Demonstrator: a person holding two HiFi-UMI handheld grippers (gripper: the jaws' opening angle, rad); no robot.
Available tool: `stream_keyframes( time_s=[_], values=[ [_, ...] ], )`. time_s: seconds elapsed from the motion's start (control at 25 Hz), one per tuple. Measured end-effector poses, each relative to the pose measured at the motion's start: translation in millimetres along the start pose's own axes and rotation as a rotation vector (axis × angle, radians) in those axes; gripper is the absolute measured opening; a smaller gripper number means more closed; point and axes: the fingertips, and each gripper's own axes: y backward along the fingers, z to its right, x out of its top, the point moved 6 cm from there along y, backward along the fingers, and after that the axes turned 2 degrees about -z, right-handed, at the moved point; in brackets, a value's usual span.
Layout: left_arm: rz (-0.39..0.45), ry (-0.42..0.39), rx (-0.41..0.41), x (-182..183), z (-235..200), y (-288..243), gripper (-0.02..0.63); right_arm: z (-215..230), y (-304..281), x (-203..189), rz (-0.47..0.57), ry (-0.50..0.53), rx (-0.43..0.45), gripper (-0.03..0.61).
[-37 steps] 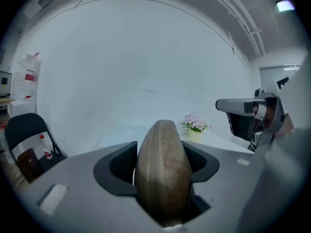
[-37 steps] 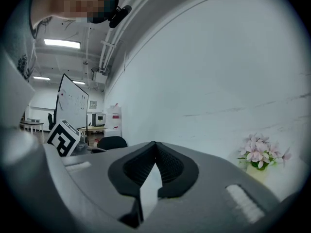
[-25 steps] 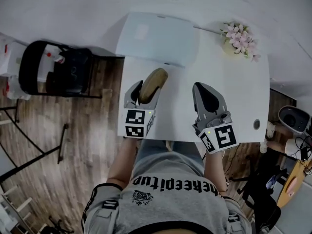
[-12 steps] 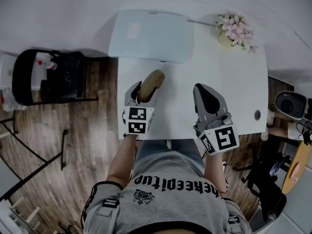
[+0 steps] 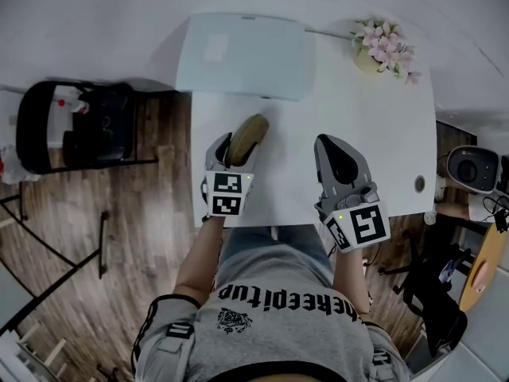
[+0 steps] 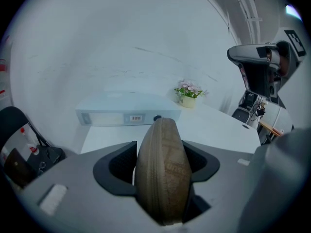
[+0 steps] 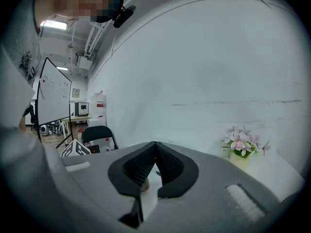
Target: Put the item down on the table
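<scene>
Over a white rectangular table point(image 5: 374, 134), a person in a grey printed T-shirt point(image 5: 278, 317) holds a two-jaw tool in each hand. We see the left gripper point(image 5: 237, 146) pinching a brown oval fabric pouch with a zip along its edge point(image 5: 248, 132). In the left gripper view the pouch point(image 6: 163, 171) stands on edge between the dark pads point(image 6: 121, 164), which sit wide apart and press on its two faces. The pouch is over the table's left part, close to the left edge; we cannot tell whether it touches the tabletop.

The right gripper point(image 5: 334, 146) is above the table's middle, near its front edge and well apart from the pouch. Its jaws are pressed together at the tips with nothing between them, as the right gripper view point(image 7: 155, 147) shows.

At the table's far edge lies a flat pale blue-grey box point(image 5: 242, 54), and to its right stands a small pot of pink flowers point(image 5: 386, 54). A black chair point(image 5: 79, 126) sits on the wooden floor point(image 5: 119, 237) left of the table.
</scene>
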Motion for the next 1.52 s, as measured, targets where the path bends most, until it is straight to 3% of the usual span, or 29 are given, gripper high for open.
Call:
stream_keyframes(
  time_s=[0.56, 0.84, 0.92, 1.24, 1.52],
  values=[
    [-0.030, -0.020, 0.021, -10.5, 0.0, 1.1, 0.318, -8.3, 3.2, 2.4, 0.012, 0.022, 0.040, 0.002],
    [0.064, 0.002, 0.089, 3.2, 2.2, 31.4, 0.330, -11.8, 5.1, 7.6, 0.045, 0.035, 0.106, 0.002],
    [0.105, 0.019, 0.119, 10.5, 4.1, 46.6, 0.292, -13.2, 6.5, 9.2, 0.053, 0.038, 0.127, 0.002],
    [0.263, 0.078, 0.241, 34.8, 17.4, 103.5, 0.030, -12.8, 14.6, 11.7, 0.073, 0.048, 0.195, 0.002],
    [0.349, 0.114, 0.292, 50.0, 33.9, 136.2, 0.014, -7.1, 26.2, 11.5, 0.083, 0.057, 0.239, 0.002]
  ],
)
